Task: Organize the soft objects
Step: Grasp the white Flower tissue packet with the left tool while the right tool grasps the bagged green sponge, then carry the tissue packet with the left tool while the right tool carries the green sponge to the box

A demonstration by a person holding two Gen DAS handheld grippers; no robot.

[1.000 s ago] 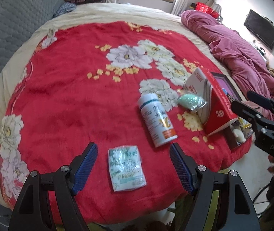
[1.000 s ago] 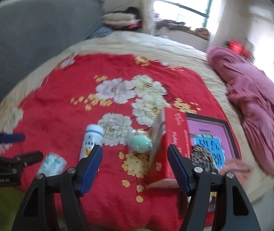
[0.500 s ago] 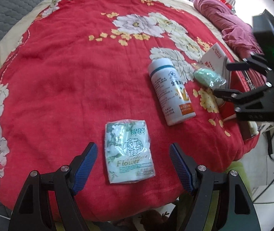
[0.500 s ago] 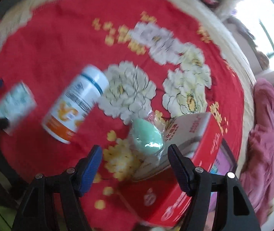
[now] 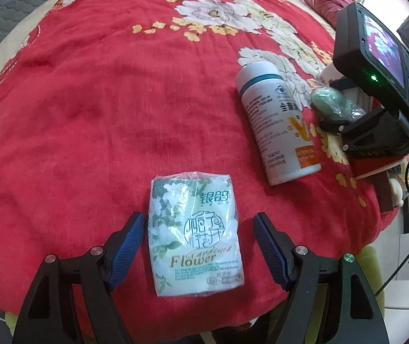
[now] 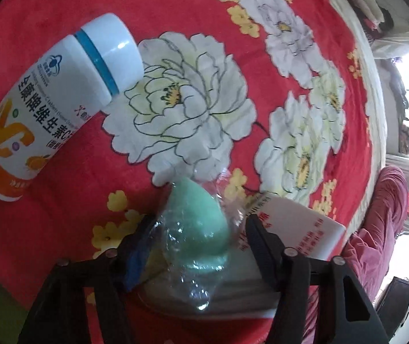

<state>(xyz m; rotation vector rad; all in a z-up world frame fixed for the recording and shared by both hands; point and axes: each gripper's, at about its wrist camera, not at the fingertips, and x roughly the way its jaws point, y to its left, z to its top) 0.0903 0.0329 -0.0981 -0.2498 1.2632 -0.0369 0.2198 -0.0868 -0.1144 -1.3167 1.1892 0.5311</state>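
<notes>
A white-and-green tissue pack (image 5: 193, 195) lies flat on the red floral blanket (image 5: 104, 100). My left gripper (image 5: 197, 222) is open and points down over it, one blue pad on each side and clear of the wrapper. A mint-green sponge in clear plastic wrap (image 6: 197, 218) leans against a red-and-white box (image 6: 293, 229). My right gripper (image 6: 198, 222) straddles the sponge with its jaws closing. The left pad brushes the wrap and the right finger stands just off it. In the left wrist view the right gripper (image 5: 335, 106) reaches around the sponge (image 5: 326, 99).
A white vitamin bottle (image 5: 279, 120) lies on its side between the tissue pack and the sponge, and shows again as the bottle (image 6: 49, 109) at left. A pink duvet (image 6: 382, 218) is bunched beyond the box. The bed's front edge (image 5: 204, 324) runs just below the left gripper.
Both grippers have sunk toward the bed. The left one now straddles the tissue pack. The right one rolled, dropped over the sponge, and its jaws have narrowed.
</notes>
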